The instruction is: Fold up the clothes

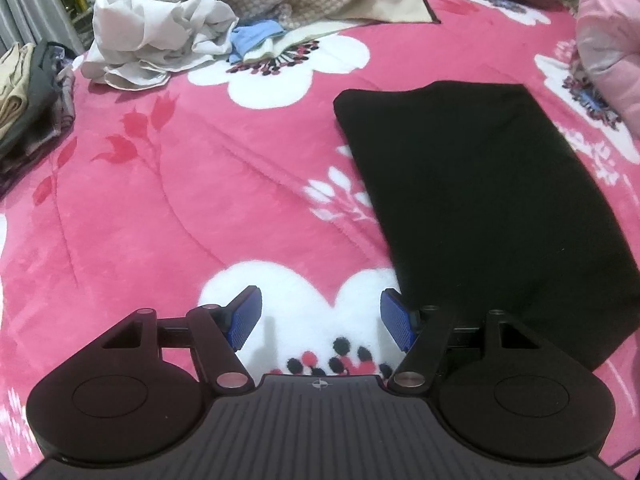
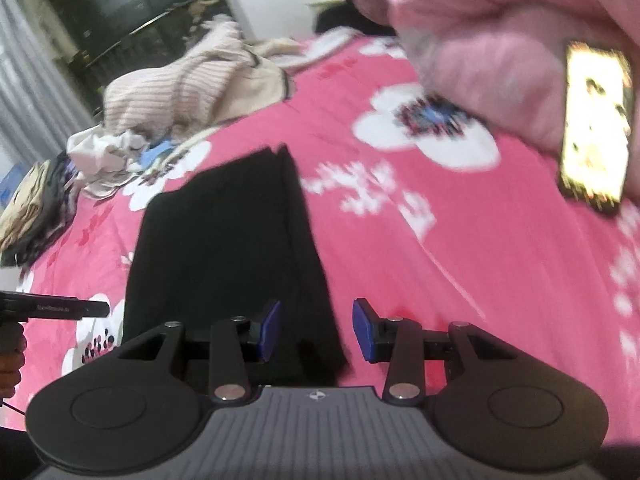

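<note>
Left wrist view: left claw (image 1: 320, 318) spread wide and empty over the bed (image 1: 200, 200). Black garment (image 1: 472, 200) lies folded flat beside it; crumpled pile (image 1: 160, 52) awaits folding.

Right wrist view: right claw (image 2: 316, 330) part-open, gripping nothing, over the garment's near edge.

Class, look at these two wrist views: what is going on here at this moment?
A person holding a gripper in each hand is folding clothes on a bed covered by a pink floral blanket. A black garment lies flat on it, already folded into a long panel. The left gripper is open over the blanket beside the garment, holding nothing. The right gripper hovers open at the garment's near edge. A heap of unfolded clothes waits at the far side, and a folded stack sits at the left.
</note>
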